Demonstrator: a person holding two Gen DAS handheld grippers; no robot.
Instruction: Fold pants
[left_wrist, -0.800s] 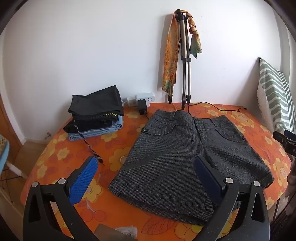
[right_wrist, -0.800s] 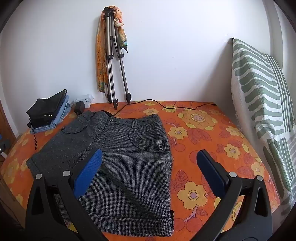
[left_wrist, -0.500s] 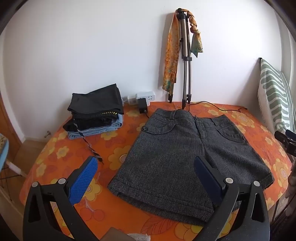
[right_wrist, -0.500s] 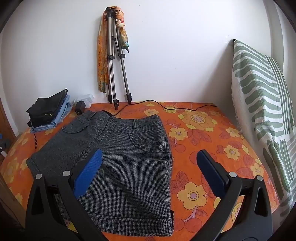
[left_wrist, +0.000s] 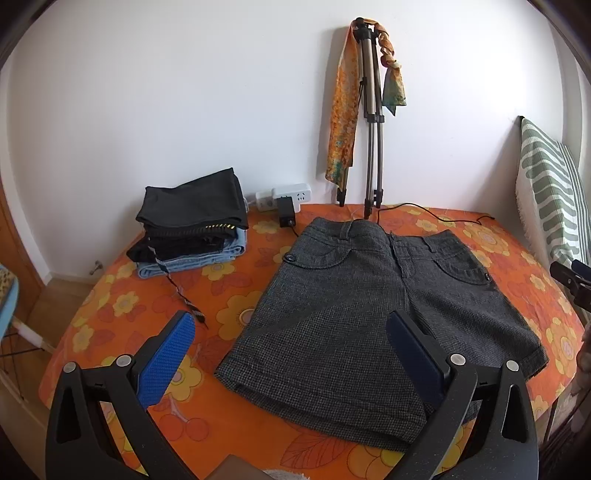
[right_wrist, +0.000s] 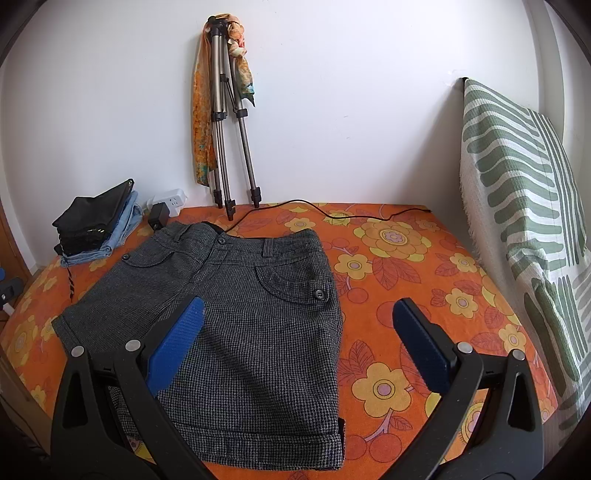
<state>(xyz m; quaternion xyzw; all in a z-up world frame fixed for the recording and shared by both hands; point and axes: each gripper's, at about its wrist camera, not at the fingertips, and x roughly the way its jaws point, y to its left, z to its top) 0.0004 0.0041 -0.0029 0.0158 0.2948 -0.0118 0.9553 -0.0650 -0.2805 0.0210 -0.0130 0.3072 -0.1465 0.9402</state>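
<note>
A pair of dark grey tweed shorts (left_wrist: 369, 317) lies flat and unfolded on the orange flowered cloth (left_wrist: 122, 306), waistband toward the wall. It also shows in the right wrist view (right_wrist: 240, 310). My left gripper (left_wrist: 291, 332) is open and empty, held above the near hem of the left leg. My right gripper (right_wrist: 297, 317) is open and empty, held above the right leg's outer edge near the hem. Part of the right gripper (left_wrist: 570, 280) shows at the right edge of the left wrist view.
A stack of folded clothes (left_wrist: 192, 229) sits at the back left. A white power strip (left_wrist: 284, 195) with a black adapter and cable (right_wrist: 332, 210) lies by the wall. A tripod with scarves (left_wrist: 369, 122) leans on the wall. A green striped cushion (right_wrist: 524, 206) stands at the right.
Both grippers have drawn back and up a little, so the shorts sit slightly farther in view. Both stay open; the shorts have not moved.
</note>
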